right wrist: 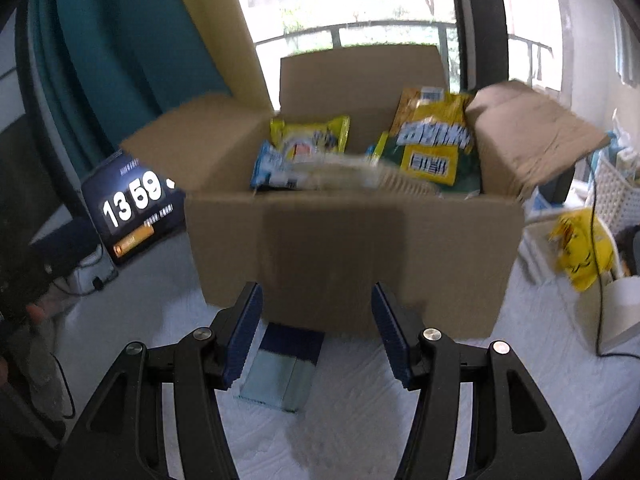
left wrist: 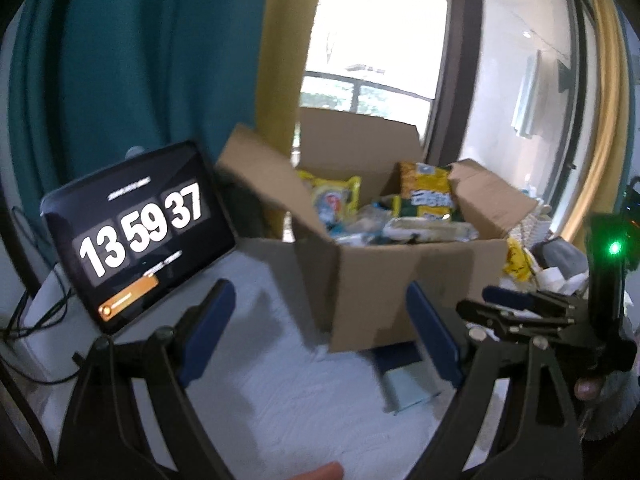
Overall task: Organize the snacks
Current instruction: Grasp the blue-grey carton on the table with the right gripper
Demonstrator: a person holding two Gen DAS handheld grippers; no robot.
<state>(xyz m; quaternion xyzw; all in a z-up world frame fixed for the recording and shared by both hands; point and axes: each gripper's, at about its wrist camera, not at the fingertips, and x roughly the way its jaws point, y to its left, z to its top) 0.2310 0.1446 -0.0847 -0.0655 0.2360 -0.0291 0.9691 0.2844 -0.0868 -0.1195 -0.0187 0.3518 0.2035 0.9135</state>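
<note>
— Two grippers in view, both aimed at one cardboard box (right wrist: 352,248) on a white textured cloth (right wrist: 360,432). Anything between the fingers?

— Nothing. Left gripper (left wrist: 320,328) spread wide, blue pads bare, near face of the box just beyond the tips. Right gripper (right wrist: 316,332) parted at a moderate width, pads equally bare, short of the box front.

— And the snacks?

— Packed inside the box, flaps up. Yellow packet (right wrist: 310,136) toward the far left of the pile, tall yellow-and-green bag (right wrist: 436,140) leaning at the far right, blue-and-white wrapper (right wrist: 272,168) at the near left. Rest of the pile too blurred to sort out.

— Anything else nearby?

— Small pale blue box (right wrist: 280,376) lying on the cloth at the foot of the cardboard box, near side, between the right gripper's fingers in that camera but apart from them. Tablet (left wrist: 138,236) propped to the left, showing large white clock digits. Loose yellow bag (right wrist: 580,248) off to the right, beside a white basket (right wrist: 616,192).

— Hands visible?

— Only a fingertip (left wrist: 588,390) at the right gripper's handle, seen from the left camera.
</note>
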